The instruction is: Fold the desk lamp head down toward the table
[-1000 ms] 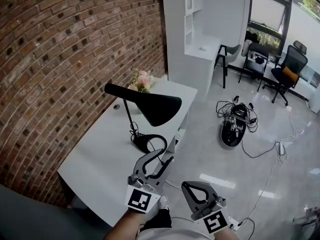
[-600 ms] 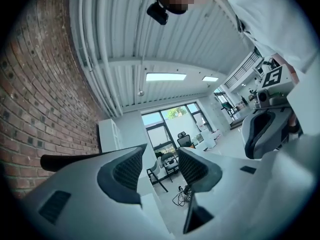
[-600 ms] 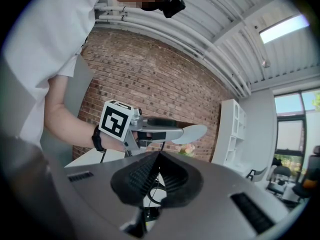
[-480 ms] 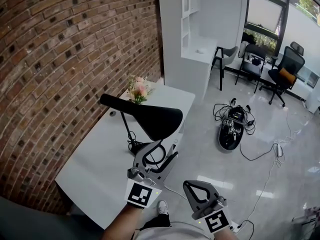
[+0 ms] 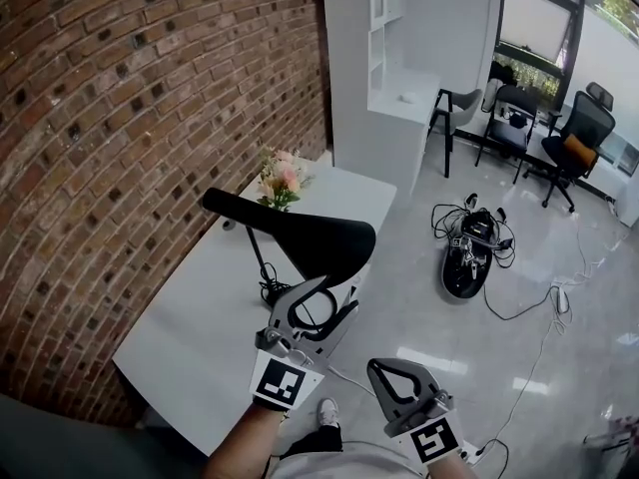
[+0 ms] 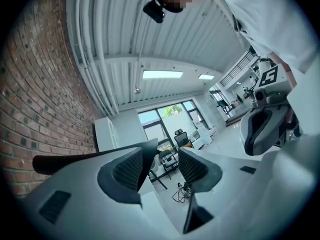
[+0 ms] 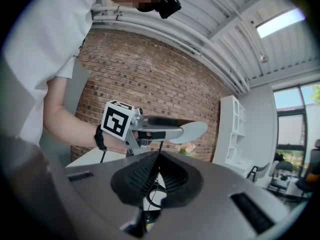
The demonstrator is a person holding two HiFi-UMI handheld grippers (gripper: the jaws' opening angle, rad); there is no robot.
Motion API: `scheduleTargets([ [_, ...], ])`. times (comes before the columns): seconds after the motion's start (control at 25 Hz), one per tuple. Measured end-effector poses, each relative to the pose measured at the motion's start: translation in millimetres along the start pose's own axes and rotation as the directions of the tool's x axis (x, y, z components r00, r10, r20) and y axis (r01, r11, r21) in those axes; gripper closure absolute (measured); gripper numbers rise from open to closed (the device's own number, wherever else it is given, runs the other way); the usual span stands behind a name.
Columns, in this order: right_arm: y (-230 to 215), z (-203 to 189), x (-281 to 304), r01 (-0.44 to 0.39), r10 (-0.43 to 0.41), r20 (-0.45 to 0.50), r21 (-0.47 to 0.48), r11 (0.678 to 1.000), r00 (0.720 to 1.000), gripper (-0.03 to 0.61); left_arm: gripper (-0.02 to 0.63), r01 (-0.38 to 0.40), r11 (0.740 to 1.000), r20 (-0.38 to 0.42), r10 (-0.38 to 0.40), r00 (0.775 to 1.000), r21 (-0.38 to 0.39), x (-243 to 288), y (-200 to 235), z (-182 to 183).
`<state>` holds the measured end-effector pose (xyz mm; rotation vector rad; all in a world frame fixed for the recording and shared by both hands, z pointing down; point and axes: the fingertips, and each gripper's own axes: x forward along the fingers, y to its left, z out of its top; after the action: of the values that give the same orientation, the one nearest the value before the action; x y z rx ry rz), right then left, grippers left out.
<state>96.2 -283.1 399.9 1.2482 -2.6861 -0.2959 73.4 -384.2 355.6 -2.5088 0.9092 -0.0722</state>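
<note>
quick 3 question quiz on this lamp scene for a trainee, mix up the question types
1. True or false: the left gripper is clamped on the lamp head.
2. What stands at the far end of the white table? A: flowers. B: a mug. C: a laptop.
3. Fill the gap: the jaws of the right gripper are ____.

Key:
1. False. Its jaws stand apart with nothing between them.
2. A.
3. Shut, with nothing held.
</note>
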Motion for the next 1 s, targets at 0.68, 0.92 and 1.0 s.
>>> scheduleTargets([
  [0.68, 1, -2, 10, -0.011, 0.011, 0.002, 0.027, 1.0, 1.0, 0.563, 0.405, 0.019, 0.996, -0.111, -0.028, 0.993, -0.082, -9, -8, -47],
  [0.92, 1, -6, 14, -0.002, 0.002, -0.002, 0.058, 0.998, 1.0, 0.563, 0.405, 0.008, 0.992, -0.139, -0.026, 0.99, -0.127, -13, -9, -64],
  [1.0, 0, -5, 17, 0.0, 0.001, -0.001, 0.052, 0.999, 1.0, 0.563, 0.405, 0.006, 0.99, -0.145, -0.028, 0.989, -0.144, -14, -8, -68],
])
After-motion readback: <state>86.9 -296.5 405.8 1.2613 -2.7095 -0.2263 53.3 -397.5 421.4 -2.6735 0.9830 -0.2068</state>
